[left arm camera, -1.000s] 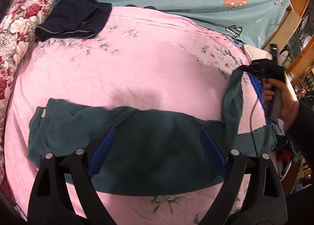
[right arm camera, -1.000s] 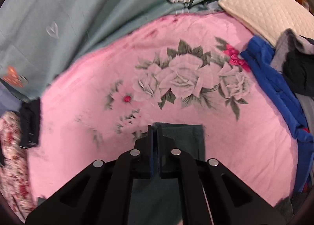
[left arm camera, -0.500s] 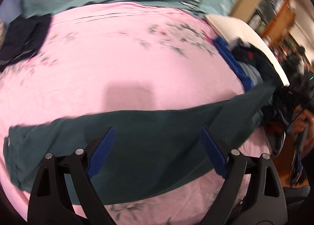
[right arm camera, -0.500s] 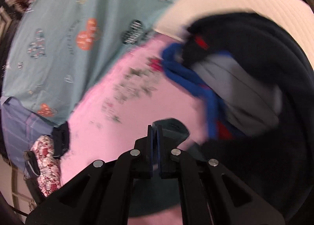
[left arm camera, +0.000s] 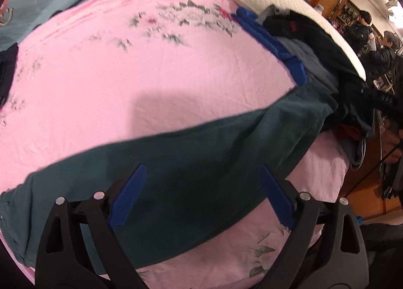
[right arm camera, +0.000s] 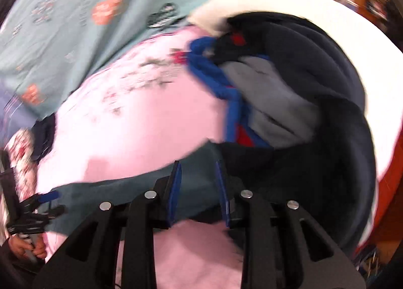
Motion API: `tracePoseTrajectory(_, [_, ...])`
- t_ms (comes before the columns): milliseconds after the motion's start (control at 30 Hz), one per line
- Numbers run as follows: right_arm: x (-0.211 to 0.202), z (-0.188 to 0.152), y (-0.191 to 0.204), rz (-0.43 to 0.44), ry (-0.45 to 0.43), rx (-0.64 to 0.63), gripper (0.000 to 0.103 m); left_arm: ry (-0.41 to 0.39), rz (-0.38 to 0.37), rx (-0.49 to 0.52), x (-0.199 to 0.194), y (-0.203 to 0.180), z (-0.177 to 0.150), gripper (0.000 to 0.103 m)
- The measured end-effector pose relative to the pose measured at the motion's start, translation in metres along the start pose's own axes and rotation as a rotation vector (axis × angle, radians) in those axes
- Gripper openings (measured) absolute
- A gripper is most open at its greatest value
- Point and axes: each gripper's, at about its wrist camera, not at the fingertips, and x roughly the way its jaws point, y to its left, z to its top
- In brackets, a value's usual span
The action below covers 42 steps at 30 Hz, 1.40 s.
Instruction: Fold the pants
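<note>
Blurred throughout in the right wrist view: clothes pile (right arm camera: 289, 102) at upper right smeared, garments not separable. Dark green pants (left arm camera: 191, 163) cut off at lower left edge of the left wrist view, waistband end partly out of frame; far end lost under the dark clothes at right. Floral print (left arm camera: 181, 22) on the pink bed sheet (left arm camera: 151, 67) smeared, flowers unreadable. Folded dark garment (left arm camera: 6, 70) clipped by left edge. People (left arm camera: 377, 44) at upper right too small to make out. Hand (right arm camera: 30, 246) at lower left of the right wrist view half out of frame. Cloth between the opening right gripper (right arm camera: 197, 175) fingers; contact not clear.
</note>
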Motion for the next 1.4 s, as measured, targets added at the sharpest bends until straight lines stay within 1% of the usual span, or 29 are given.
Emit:
tracePoseTrajectory(33, [0.005,0.002,0.010,0.003,0.020,-0.053,0.029,0.025,-0.011,0.005,0.007,-0.002,-0.005,0.093])
tracePoseTrajectory(100, [0.019,0.003,0.019,-0.071,0.044,-0.141,0.028,0.061,-0.021,0.018,0.016,-0.006,-0.014,0.093])
tracePoseTrajectory(133, [0.029,0.005,0.019,-0.143,0.058,-0.181,0.028,0.083,-0.028,0.029,0.022,-0.009,-0.019,0.093])
tracePoseTrajectory(167, [0.037,0.008,0.016,-0.172,0.072,-0.194,0.029,0.098,-0.033,0.037,0.026,-0.012,-0.022,0.093])
tracePoseTrajectory(200, [0.044,0.010,0.011,-0.162,0.098,-0.190,0.029,0.113,-0.037,0.046,0.030,-0.015,-0.026,0.093])
tracePoseTrajectory(267, [0.066,0.016,-0.004,-0.062,0.216,-0.141,0.027,0.143,-0.040,0.064,0.037,-0.020,-0.032,0.093])
tracePoseTrajectory(300, [0.074,0.018,-0.007,-0.030,0.254,-0.127,0.021,0.151,-0.037,0.069,0.039,-0.022,-0.034,0.093])
tracePoseTrajectory(333, [0.078,0.021,-0.006,-0.027,0.274,-0.147,0.003,0.155,-0.030,0.074,0.040,-0.023,-0.035,0.093])
tracePoseTrajectory(367, [0.078,0.024,-0.002,-0.043,0.271,-0.180,0.000,0.153,-0.025,0.076,0.040,-0.024,-0.035,0.093])
tracePoseTrajectory(400, [0.073,0.029,0.001,-0.052,0.249,-0.211,0.000,0.149,-0.019,0.077,0.039,-0.024,-0.036,0.093])
tracePoseTrajectory(467, [0.048,0.045,0.007,0.018,0.167,-0.222,0.000,0.140,-0.016,0.073,0.036,-0.024,-0.035,0.093])
tracePoseTrajectory(500, [0.028,0.055,0.007,0.078,0.100,-0.205,0.000,0.135,-0.017,0.072,0.034,-0.023,-0.034,0.092])
tracePoseTrajectory(567, [0.002,0.062,0.002,0.188,0.022,-0.174,0.000,0.134,-0.020,0.072,0.034,-0.023,-0.034,0.092])
tracePoseTrajectory(600, [-0.008,0.062,-0.005,0.239,0.016,-0.153,0.000,0.137,-0.022,0.071,0.034,-0.023,-0.033,0.092])
tracePoseTrajectory(633, [-0.006,0.061,-0.008,0.242,0.053,-0.144,0.000,0.144,-0.024,0.068,0.035,-0.022,-0.034,0.092])
tracePoseTrajectory(667, [0.000,0.056,-0.011,0.221,0.099,-0.145,0.003,0.149,-0.027,0.065,0.037,-0.022,-0.034,0.092])
tracePoseTrajectory(700, [0.009,0.052,-0.013,0.178,0.140,-0.151,0.007,0.155,-0.030,0.064,0.038,-0.023,-0.034,0.092])
tracePoseTrajectory(733, [0.020,0.046,-0.018,0.123,0.190,-0.153,0.014,0.161,-0.030,0.067,0.040,-0.024,-0.033,0.092])
tracePoseTrajectory(800, [0.040,0.037,-0.023,0.091,0.268,-0.149,0.015,0.164,-0.026,0.078,0.041,-0.026,-0.033,0.092])
tracePoseTrajectory(900, [0.060,0.030,-0.021,0.051,0.323,-0.175,0.018,0.168,-0.018,0.093,0.042,-0.029,-0.033,0.093])
tracePoseTrajectory(933, [0.067,0.028,-0.020,0.033,0.348,-0.182,0.018,0.172,-0.013,0.096,0.042,-0.029,-0.033,0.093])
tracePoseTrajectory(967, [0.071,0.027,-0.019,0.018,0.366,-0.186,0.015,0.173,-0.009,0.098,0.042,-0.029,-0.034,0.093])
tracePoseTrajectory(1067, [0.077,0.027,-0.012,0.014,0.381,-0.243,0.000,0.172,-0.001,0.093,0.039,-0.026,-0.035,0.092])
tracePoseTrajectory(1200, [0.061,0.038,-0.001,0.041,0.316,-0.283,0.000,0.166,0.002,0.078,0.039,-0.023,-0.033,0.093])
tracePoseTrajectory(1233, [0.055,0.041,-0.001,0.034,0.293,-0.288,0.003,0.164,0.001,0.077,0.039,-0.023,-0.031,0.093])
tracePoseTrajectory(1267, [0.053,0.043,-0.003,0.024,0.294,-0.280,0.020,0.163,0.000,0.077,0.040,-0.025,-0.030,0.093])
tracePoseTrajectory(1300, [0.055,0.044,-0.008,0.015,0.313,-0.267,0.029,0.162,-0.001,0.080,0.040,-0.026,-0.029,0.093])
tracePoseTrajectory(1333, [0.059,0.042,-0.013,-0.008,0.341,-0.252,0.033,0.162,-0.002,0.084,0.040,-0.027,-0.029,0.093])
tracePoseTrajectory(1400, [0.065,0.036,-0.018,-0.027,0.375,-0.253,0.033,0.162,-0.001,0.092,0.040,-0.029,-0.029,0.093])
